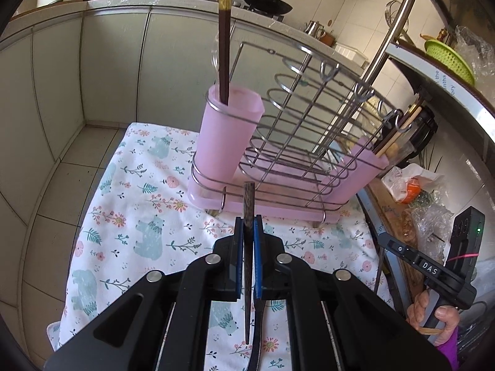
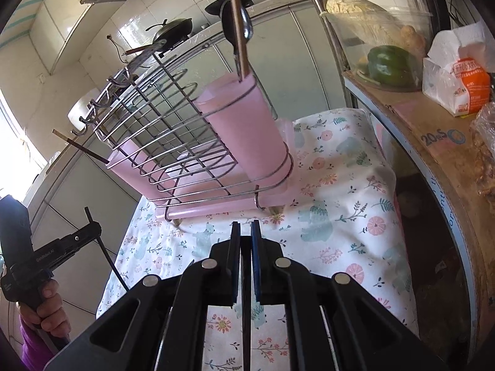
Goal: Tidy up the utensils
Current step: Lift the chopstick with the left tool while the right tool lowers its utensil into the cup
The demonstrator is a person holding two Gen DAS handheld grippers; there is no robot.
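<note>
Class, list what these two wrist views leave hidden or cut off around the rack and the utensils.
- Left wrist view: chopstick lower end, hidden behind the left hand-held gripper.
- Both views: utensil bottoms, hidden inside the pink cup.
- Right wrist view: chopstick top, cut by the frame edge.

Pink plastic cup [image 1: 230, 137] and pink tray [image 1: 278, 207] in silver wire rack [image 1: 309, 117]. White cloth [image 1: 130, 204], print of teal bears, pink-orange flowers, green sprigs. Dark brown chopstick [image 1: 249, 247] between blue pads [image 1: 258, 262]; black gripper body. Brown chopstick with gold patterned top [image 1: 225, 31]. Green pepper [image 2: 389, 65], lime-green colander [image 1: 448, 58], purple sleeve [image 2: 34, 346].
</note>
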